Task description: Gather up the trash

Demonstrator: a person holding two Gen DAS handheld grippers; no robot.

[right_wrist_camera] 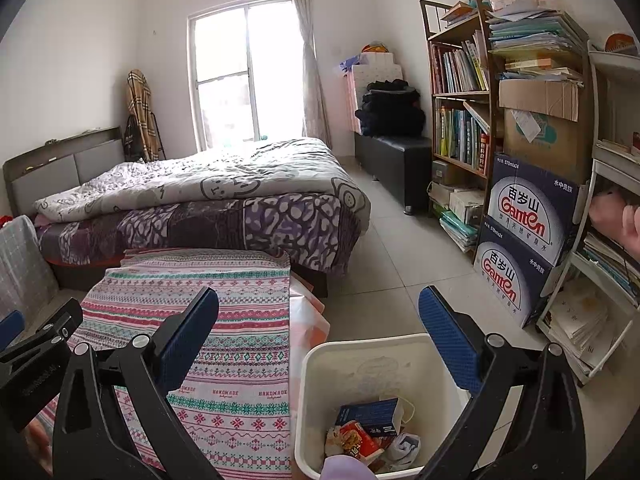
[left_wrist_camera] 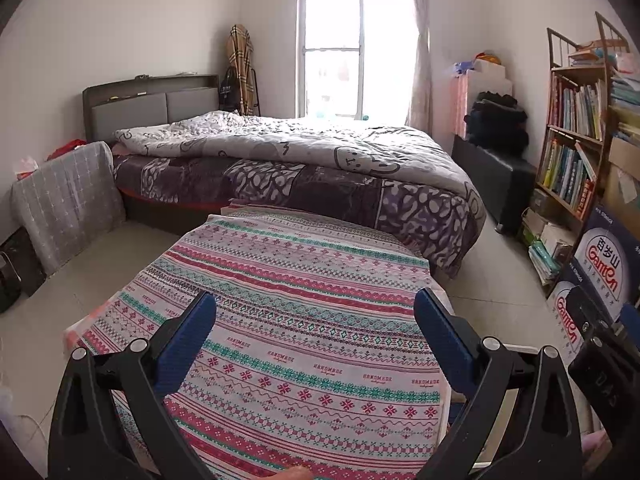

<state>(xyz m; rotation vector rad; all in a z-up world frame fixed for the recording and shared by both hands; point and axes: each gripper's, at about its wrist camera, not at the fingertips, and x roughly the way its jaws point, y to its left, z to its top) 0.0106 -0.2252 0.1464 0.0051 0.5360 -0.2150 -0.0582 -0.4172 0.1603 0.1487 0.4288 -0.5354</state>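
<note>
A white trash bin [right_wrist_camera: 316, 392] stands on the floor right of the patterned table [right_wrist_camera: 240, 312]. It holds a blue carton [right_wrist_camera: 370, 414], a red snack wrapper [right_wrist_camera: 356, 438] and crumpled paper. My right gripper [right_wrist_camera: 318, 336] is open and empty above the bin's rim. My left gripper [left_wrist_camera: 314, 332] is open and empty over the patterned tablecloth [left_wrist_camera: 304, 300]; no trash shows on it. The left gripper's body also shows at the left edge of the right wrist view [right_wrist_camera: 36, 344].
A bed [left_wrist_camera: 300, 160] with a grey quilt lies beyond the table. A bookshelf [right_wrist_camera: 460, 112] and stacked water cartons [right_wrist_camera: 524, 232] line the right wall. A covered stand [left_wrist_camera: 68, 196] sits left of the bed. Tiled floor [right_wrist_camera: 400, 248] runs between bed and shelf.
</note>
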